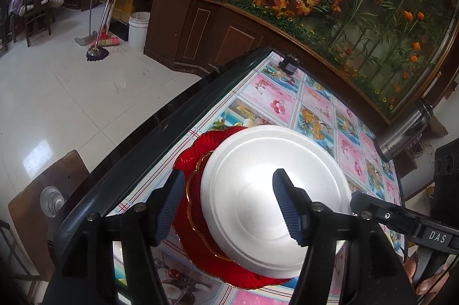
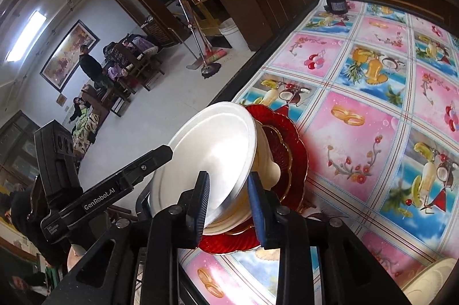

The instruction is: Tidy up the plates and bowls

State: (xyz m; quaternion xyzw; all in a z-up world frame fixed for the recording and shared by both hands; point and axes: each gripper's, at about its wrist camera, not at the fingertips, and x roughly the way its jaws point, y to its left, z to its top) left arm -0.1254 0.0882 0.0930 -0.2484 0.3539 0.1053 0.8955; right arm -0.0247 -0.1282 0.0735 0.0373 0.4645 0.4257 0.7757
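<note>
Tabletop under you was a glass-covered cloth (image 2: 373, 115) of pink and blue fruit panels, dark rim along the floor side.

Nearest, your left gripper (image 1: 229, 204) had its pads parted wide: one beside the stack's left edge, the other over the white plate (image 1: 275, 190), neither pressing it. Your right gripper (image 2: 229, 204) straddled that plate's rim with a visible gap on both sides; released, nothing clamped.

Stack, near the table's edge: white plate on top, sitting on a cream bowl (image 2: 265, 158), nested in a gold-rimmed red dish (image 1: 198, 190), on a larger scalloped red plate (image 2: 289, 133). You could not see inside the bowl; the plate covered it.

Cut off at the right view's lower corner: a cream ribbed dish (image 2: 430, 279), contents not shown.

Farther along: a steel flask (image 1: 401, 133) lying at the table's edge, a small dark jar (image 2: 335, 4) at the far end. Beyond, a white bucket (image 1: 138, 29) and brooms (image 1: 103, 38) on the tile floor.
</note>
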